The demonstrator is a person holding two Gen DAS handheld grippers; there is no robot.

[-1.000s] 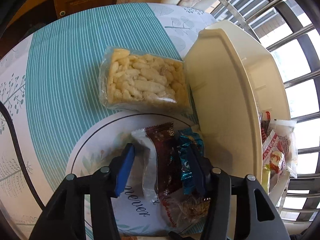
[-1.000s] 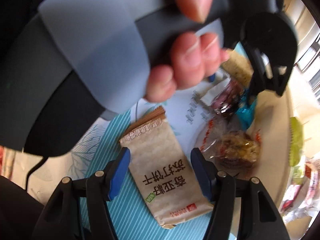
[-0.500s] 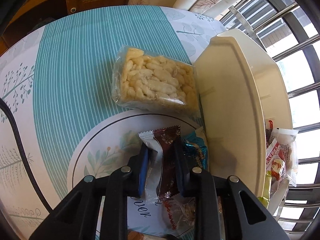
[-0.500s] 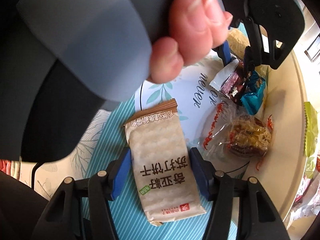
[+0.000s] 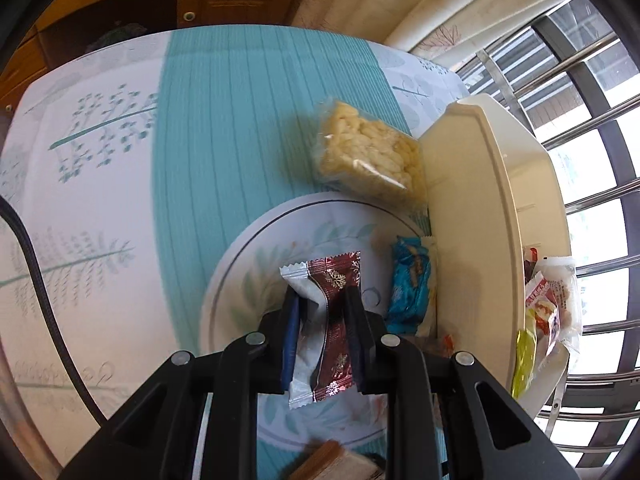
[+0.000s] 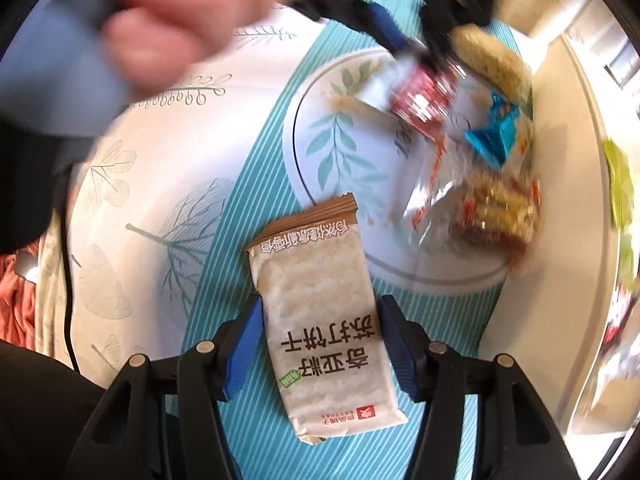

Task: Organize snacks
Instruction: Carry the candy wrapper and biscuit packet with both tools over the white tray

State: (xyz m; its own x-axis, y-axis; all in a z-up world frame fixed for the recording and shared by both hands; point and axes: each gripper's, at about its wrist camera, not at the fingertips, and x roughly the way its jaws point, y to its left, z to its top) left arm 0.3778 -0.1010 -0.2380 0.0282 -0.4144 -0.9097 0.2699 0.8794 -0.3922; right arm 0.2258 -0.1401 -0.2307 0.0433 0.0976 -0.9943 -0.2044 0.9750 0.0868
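Observation:
My left gripper [image 5: 322, 300] is shut on a dark red and white snack packet [image 5: 326, 320] and holds it above the round leaf-print plate [image 5: 248, 272]; the packet also shows in the right wrist view [image 6: 416, 92]. A blue wrapped snack [image 5: 410, 284] and a clear packet of crunchy bars [image 6: 492, 212] lie on the plate by the cream box [image 5: 472, 216]. My right gripper [image 6: 318, 332] straddles a brown cracker packet [image 6: 320, 320]; its blue pads stand at the packet's sides.
A clear bag of puffed snacks [image 5: 368, 156] lies against the cream box's outer wall. Several wrapped snacks [image 5: 548, 304] sit inside the box. A black cable [image 5: 36, 264] runs across the left of the tablecloth. Window bars stand behind the box.
My left gripper closed on the red and white packet and lifted it off the plate. My right gripper stayed around the cracker packet, with the view shifting slightly.

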